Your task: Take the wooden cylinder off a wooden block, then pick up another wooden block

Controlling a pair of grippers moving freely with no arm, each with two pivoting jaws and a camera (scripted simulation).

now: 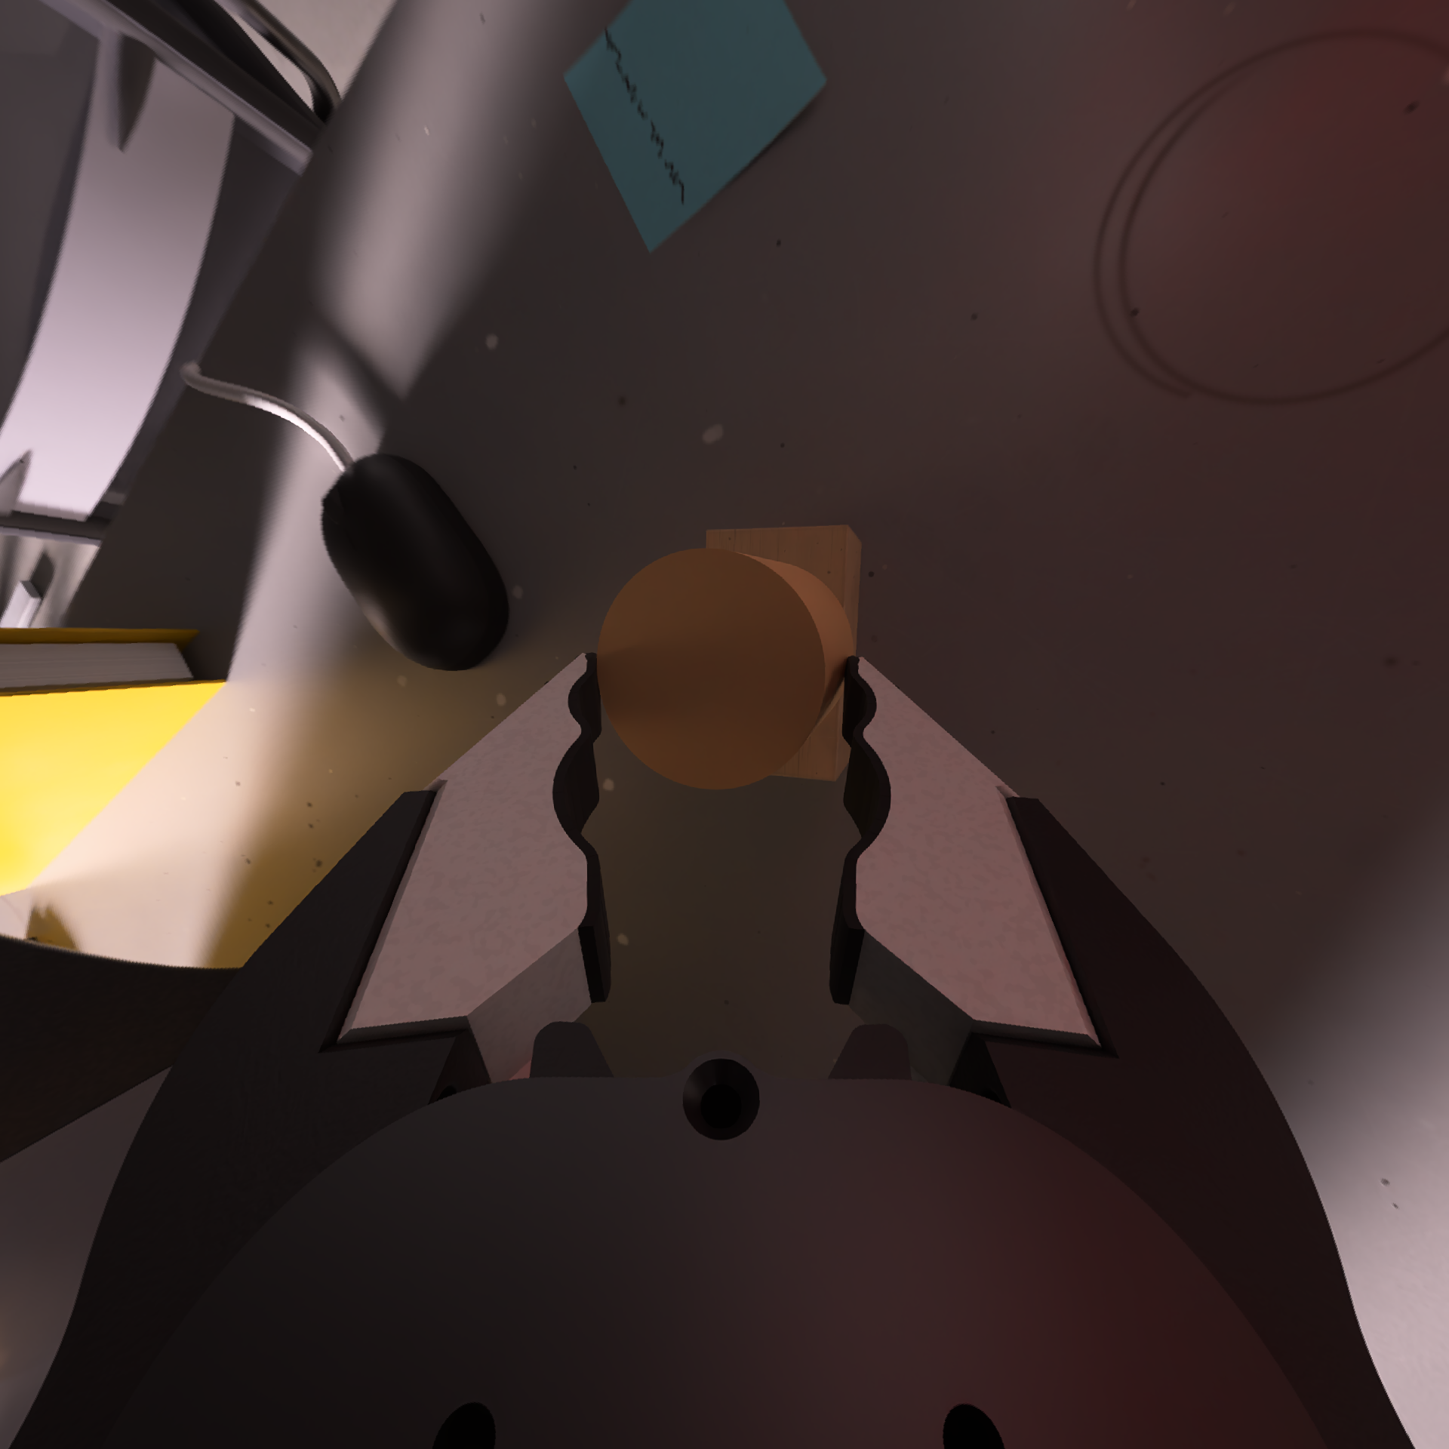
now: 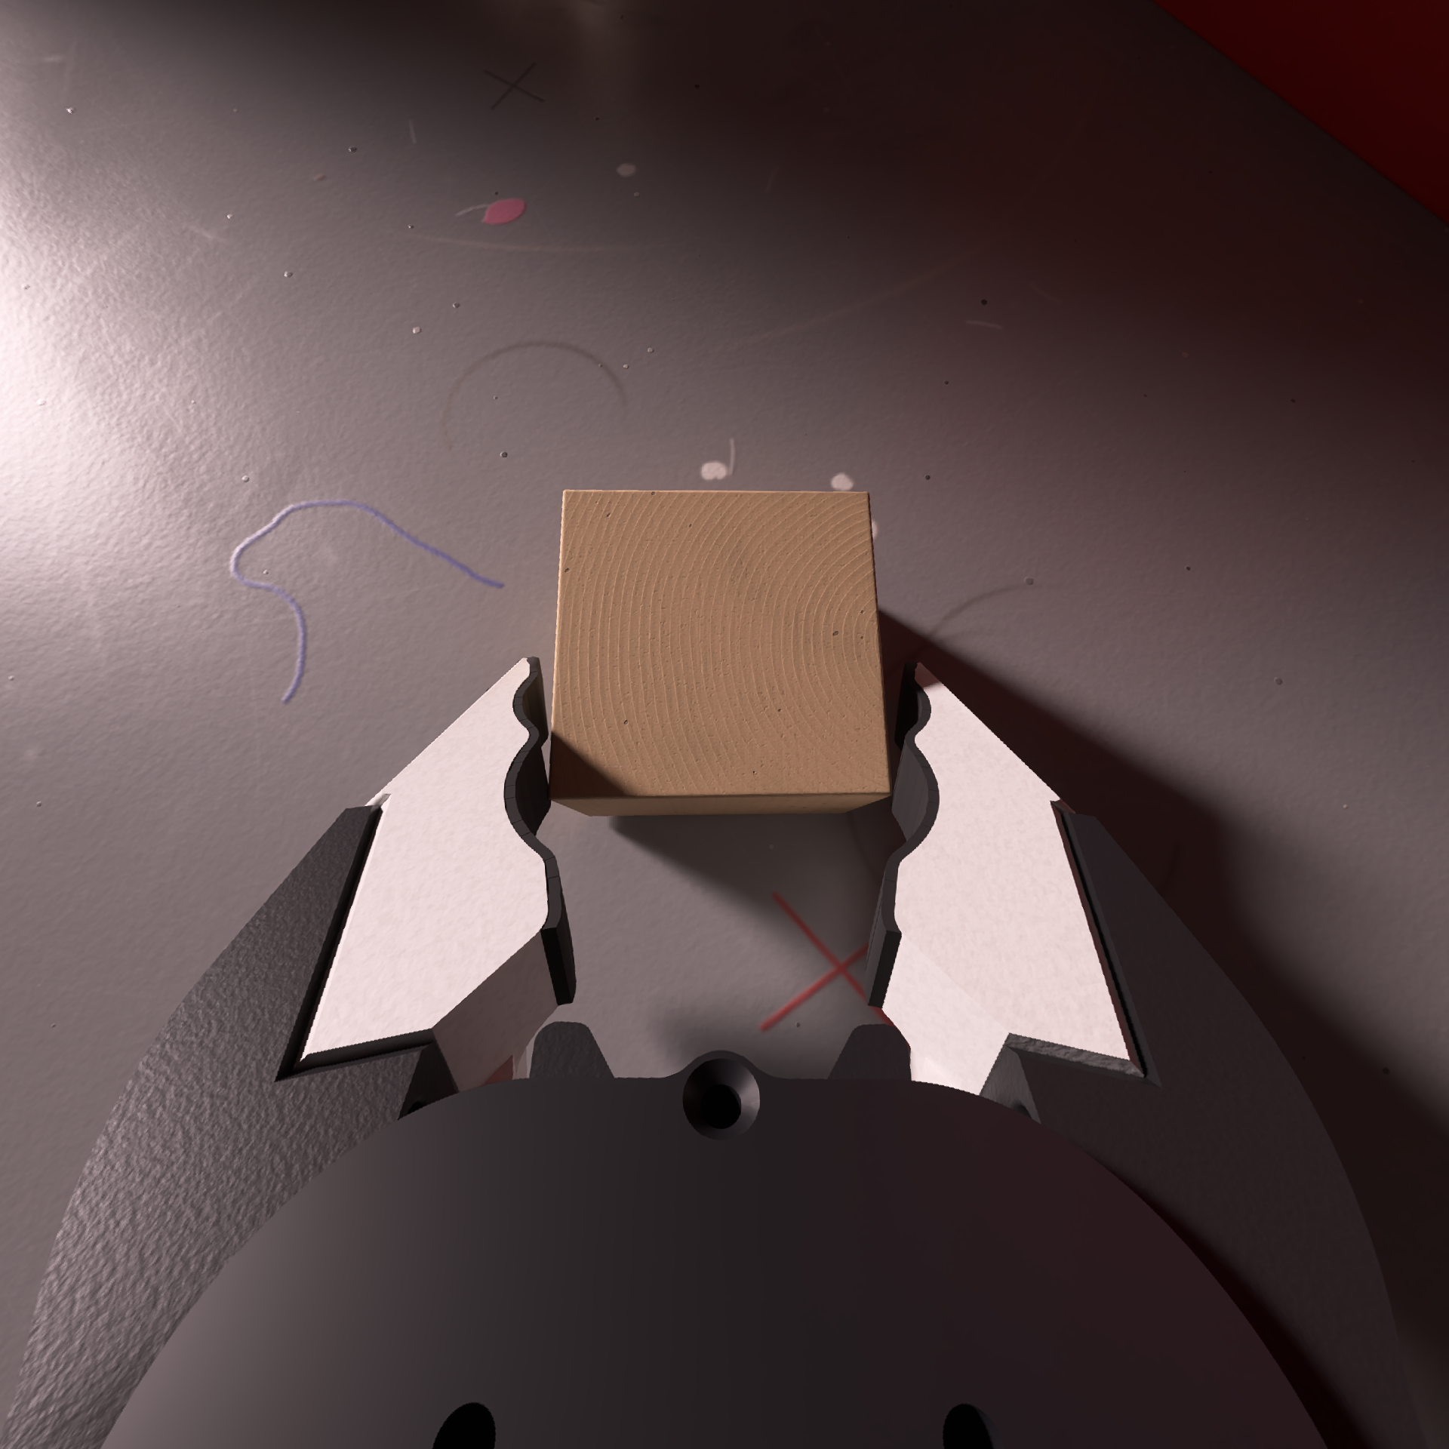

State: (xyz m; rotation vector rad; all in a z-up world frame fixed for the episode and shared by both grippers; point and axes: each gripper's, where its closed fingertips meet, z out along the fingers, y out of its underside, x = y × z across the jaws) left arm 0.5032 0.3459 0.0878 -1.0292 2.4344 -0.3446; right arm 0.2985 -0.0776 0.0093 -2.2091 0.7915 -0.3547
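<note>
Cylinder (image 1: 709,666) on block (image 1: 831,557), mouse (image 1: 412,561) to its left.

i see open desk right of the wooden cylinder (image 1: 709,666), a black mouse (image 1: 412,561) crowding its left, and bare surface around the other wooden block (image 2: 717,651).

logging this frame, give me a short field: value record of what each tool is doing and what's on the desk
left tool: shut on cylinder, which is over a block
right tool: astride second block; left finger touches, small gap at the right
second block: looks lifted, its shadow lies apart on the desk
desk: grey, scuffed
left side items: mouse, blue note, yellow book
</note>
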